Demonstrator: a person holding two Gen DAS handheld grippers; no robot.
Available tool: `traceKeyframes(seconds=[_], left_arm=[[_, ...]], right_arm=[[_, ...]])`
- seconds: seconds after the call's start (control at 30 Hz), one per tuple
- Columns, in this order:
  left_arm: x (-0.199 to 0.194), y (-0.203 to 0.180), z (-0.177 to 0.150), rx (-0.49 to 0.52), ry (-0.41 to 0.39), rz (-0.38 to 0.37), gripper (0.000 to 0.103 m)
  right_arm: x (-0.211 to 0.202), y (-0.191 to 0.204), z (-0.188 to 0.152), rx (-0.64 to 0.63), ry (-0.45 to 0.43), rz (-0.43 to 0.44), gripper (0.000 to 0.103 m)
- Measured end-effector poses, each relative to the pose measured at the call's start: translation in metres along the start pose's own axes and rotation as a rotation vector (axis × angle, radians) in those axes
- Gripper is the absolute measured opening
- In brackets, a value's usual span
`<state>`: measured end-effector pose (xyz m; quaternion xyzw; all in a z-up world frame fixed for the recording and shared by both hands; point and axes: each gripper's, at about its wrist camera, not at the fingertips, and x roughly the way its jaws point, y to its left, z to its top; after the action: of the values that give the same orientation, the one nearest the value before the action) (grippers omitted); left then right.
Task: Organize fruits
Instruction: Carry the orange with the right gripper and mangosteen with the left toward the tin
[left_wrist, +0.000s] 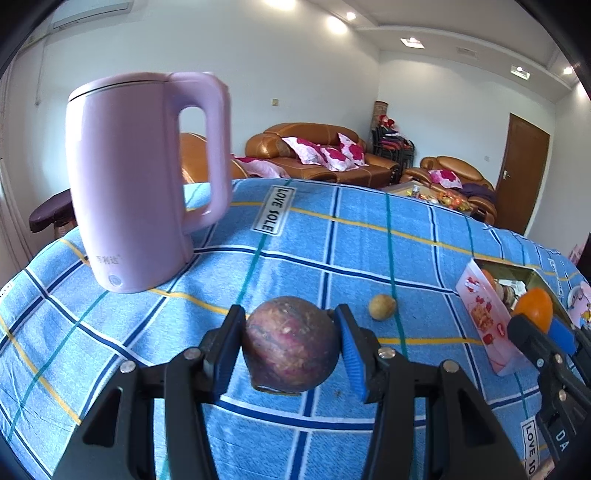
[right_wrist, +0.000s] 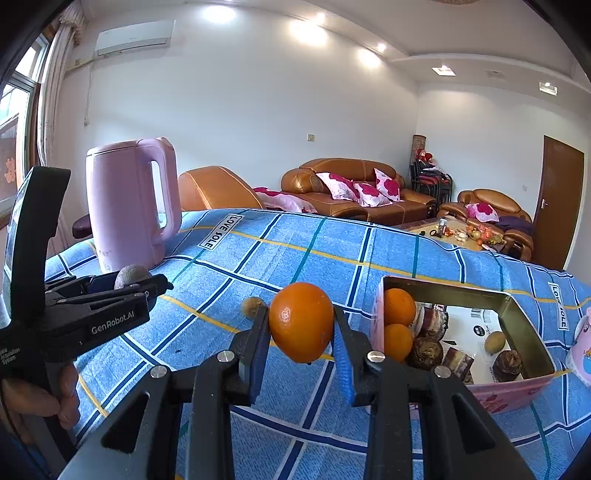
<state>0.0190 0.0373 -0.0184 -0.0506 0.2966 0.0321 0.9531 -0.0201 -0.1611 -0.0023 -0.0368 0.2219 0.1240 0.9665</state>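
We see the left gripper (left_wrist: 291, 332) pinching a purple-brown passion fruit (left_wrist: 291, 343) between its blue pads, held just above a blue plaid tablecloth (left_wrist: 314, 240) with "LOVE SOLE" labels. Ahead-left of it a pink electric kettle (left_wrist: 144, 177) stands upright on the cloth; just ahead-right a small yellowish fruit (left_wrist: 382, 306) lies loose on the cloth. The right gripper (right_wrist: 301, 325) pinches an orange (right_wrist: 301, 321), also off the surface. Just right of that gripper sits an open tin box (right_wrist: 524, 325) with pink sides; inside we count two more oranges (right_wrist: 399, 306), dark fruits and a small green-yellow one. Beyond the table: brown leather sofas (right_wrist: 354, 192) with pink floral cushions, a cluttered coffee table (right_wrist: 461, 230), white walls, a wall air conditioner (right_wrist: 135, 37), ceiling spotlights, a brown door (right_wrist: 561, 199) at far right, a window at left. A person's hand (right_wrist: 55, 391) grips the left gripper's handle.
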Motion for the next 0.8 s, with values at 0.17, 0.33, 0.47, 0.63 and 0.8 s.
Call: traceKeyframes(seconds=[0.17,0.33,0.47,0.63,0.8], left_arm=[[0.001,-0.001,0.000,-0.006,0.004,-0.003,0.052],[0.002,0.000,0.000,-0.003,0.016,-0.004,0.052],[0.003,0.002,0.000,-0.012,0.022,-0.001,0.052],[-0.001,-0.008,-0.003,0.021,0.015,-0.013,0.052],[-0.002,-0.023,-0.006,0.044,0.022,-0.040,0.052]], right_arm=[[0.001,-0.003,0.000,0.012,0.005,-0.002,0.034],[0.001,-0.004,0.000,0.008,0.004,-0.002,0.034],[0.001,-0.003,0.000,0.007,0.003,-0.003,0.034],[0.001,-0.004,0.000,0.005,0.005,-0.006,0.034],[-0.003,-0.010,-0.002,0.004,0.004,-0.022,0.034]])
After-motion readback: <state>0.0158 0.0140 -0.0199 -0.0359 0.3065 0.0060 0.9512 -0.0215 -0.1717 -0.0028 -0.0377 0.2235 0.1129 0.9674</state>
